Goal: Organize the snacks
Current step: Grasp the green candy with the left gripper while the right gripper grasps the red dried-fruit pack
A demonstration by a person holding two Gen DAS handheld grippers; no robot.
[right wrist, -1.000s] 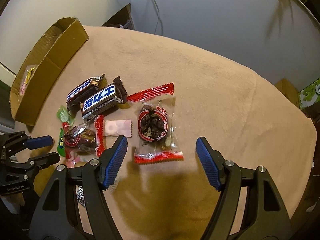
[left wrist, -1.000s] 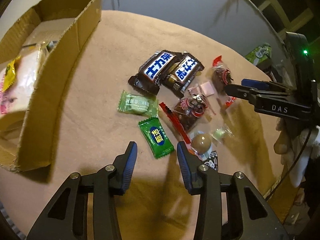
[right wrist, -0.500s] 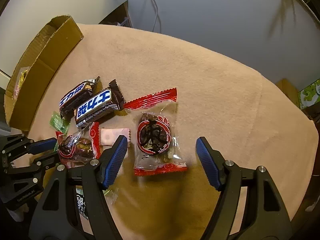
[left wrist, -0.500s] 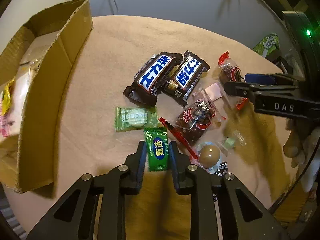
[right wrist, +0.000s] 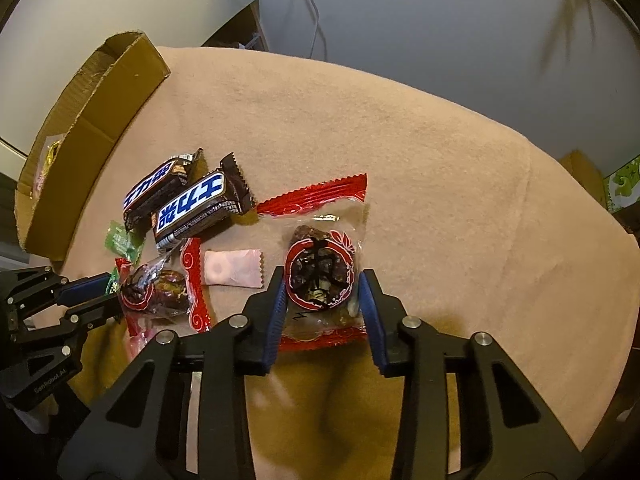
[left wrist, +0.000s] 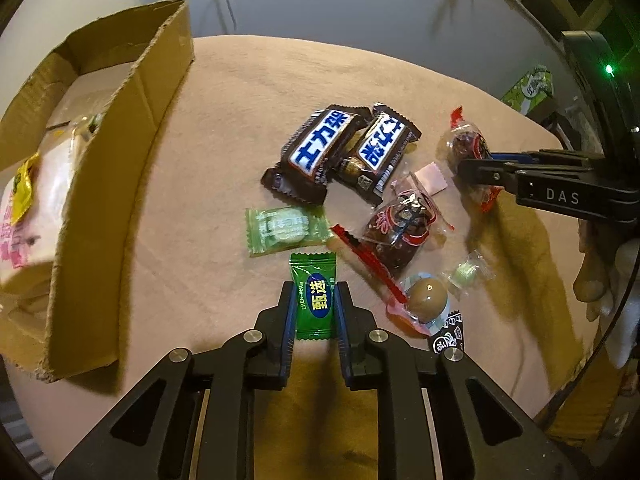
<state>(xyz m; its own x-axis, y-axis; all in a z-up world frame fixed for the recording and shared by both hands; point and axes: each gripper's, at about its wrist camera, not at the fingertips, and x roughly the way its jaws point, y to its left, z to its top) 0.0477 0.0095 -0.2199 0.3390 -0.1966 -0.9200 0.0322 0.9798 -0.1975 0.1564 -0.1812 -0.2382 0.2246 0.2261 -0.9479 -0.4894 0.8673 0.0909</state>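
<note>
In the left wrist view, your left gripper (left wrist: 315, 309) is clenched on the dark green candy (left wrist: 314, 295), which lies on the beige cloth (left wrist: 224, 128) just below the pale green candy (left wrist: 285, 230). The pads hold the long sides of the wrapper. I think you should lift straight up, so that the neighbour candy is not dragged. The cardboard box (left wrist: 100, 208) stands at the left, well apart from the pile. Inside it I see a pink and white packet (left wrist: 28, 216) and a yellow wrapper (left wrist: 22, 184); the rest is too unclear to tell.

In the right wrist view, the jaws of your right gripper (right wrist: 322, 300) have just been closing around the clear packet with red ends (right wrist: 320, 264), and the pads now press its sides. This packet is loose and slippery, in my judgement, so grip the dark lump, not only the film. The box (right wrist: 60, 200) is far at the left.
</note>
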